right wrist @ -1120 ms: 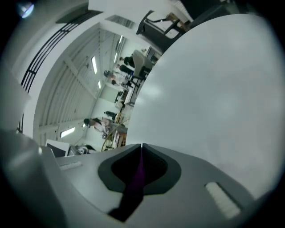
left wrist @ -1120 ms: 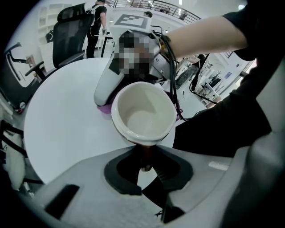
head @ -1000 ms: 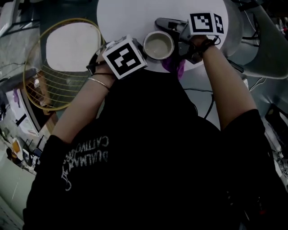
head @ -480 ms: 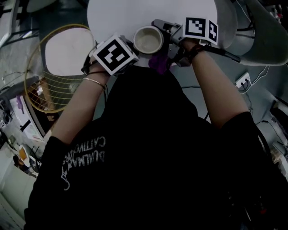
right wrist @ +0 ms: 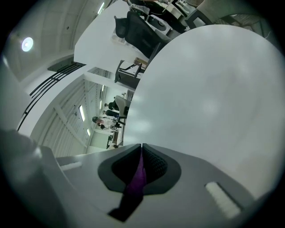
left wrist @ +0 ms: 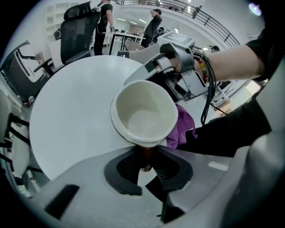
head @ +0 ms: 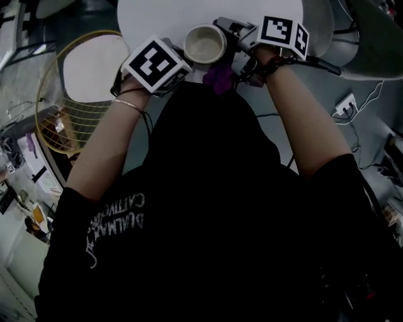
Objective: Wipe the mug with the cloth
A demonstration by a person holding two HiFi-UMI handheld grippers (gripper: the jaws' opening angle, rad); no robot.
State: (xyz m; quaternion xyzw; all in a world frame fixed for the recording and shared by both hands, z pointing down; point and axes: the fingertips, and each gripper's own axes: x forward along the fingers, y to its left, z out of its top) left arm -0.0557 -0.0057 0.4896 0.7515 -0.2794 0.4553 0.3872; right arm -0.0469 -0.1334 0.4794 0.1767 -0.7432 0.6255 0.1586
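Mug (left wrist: 141, 116) clamped in left gripper (left wrist: 145, 164); purple cloth (left wrist: 182, 129) beside it.

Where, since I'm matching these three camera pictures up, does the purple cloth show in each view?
Head view: purple cloth at top centre, just below the cream ceramic mug.
Left gripper view: purple cloth right of centre, peeking out behind the mug.
Right gripper view: purple cloth at bottom centre, pinched between the jaws.
Shared landmark: the round white table.
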